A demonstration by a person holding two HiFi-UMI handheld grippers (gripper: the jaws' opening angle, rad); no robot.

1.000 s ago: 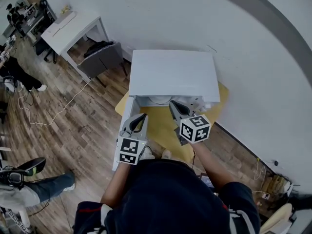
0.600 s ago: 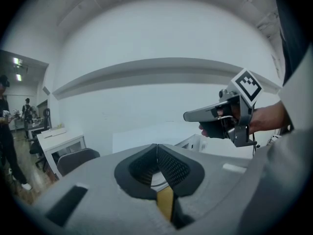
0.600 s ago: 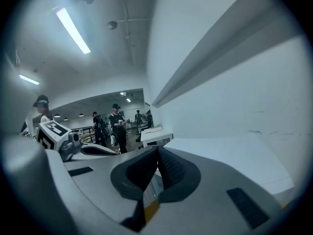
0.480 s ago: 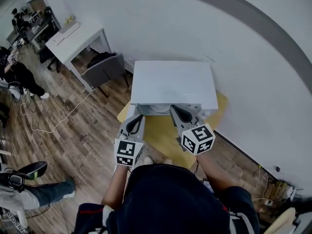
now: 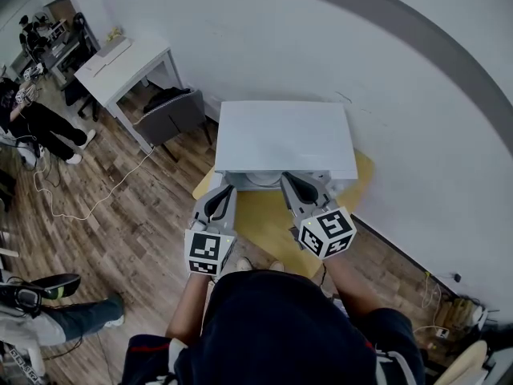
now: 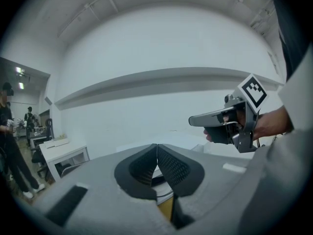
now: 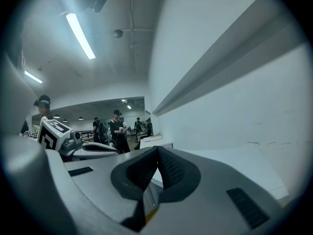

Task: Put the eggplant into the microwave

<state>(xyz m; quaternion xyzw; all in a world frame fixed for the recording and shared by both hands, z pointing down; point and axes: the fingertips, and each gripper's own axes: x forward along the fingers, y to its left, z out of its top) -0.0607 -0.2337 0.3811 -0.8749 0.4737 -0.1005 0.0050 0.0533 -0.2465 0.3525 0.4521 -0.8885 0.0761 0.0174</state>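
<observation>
Head view shows the left gripper (image 5: 224,191) and right gripper (image 5: 288,180), jaws pressed together on nothing, before the microwave (image 5: 286,135) at the table (image 5: 264,219) edge; the eggplant appears in no view, so placement is unconfirmed.

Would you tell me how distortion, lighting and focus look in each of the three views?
Head view: evenly lit and sharp, though the wide lens bows the grey wall band behind the microwave. Left gripper view: fisheye, dark corners, the left gripper close and soft. Right gripper view: same vignette, with glare from the ceiling tube light; the right gripper looks blurred.
</observation>
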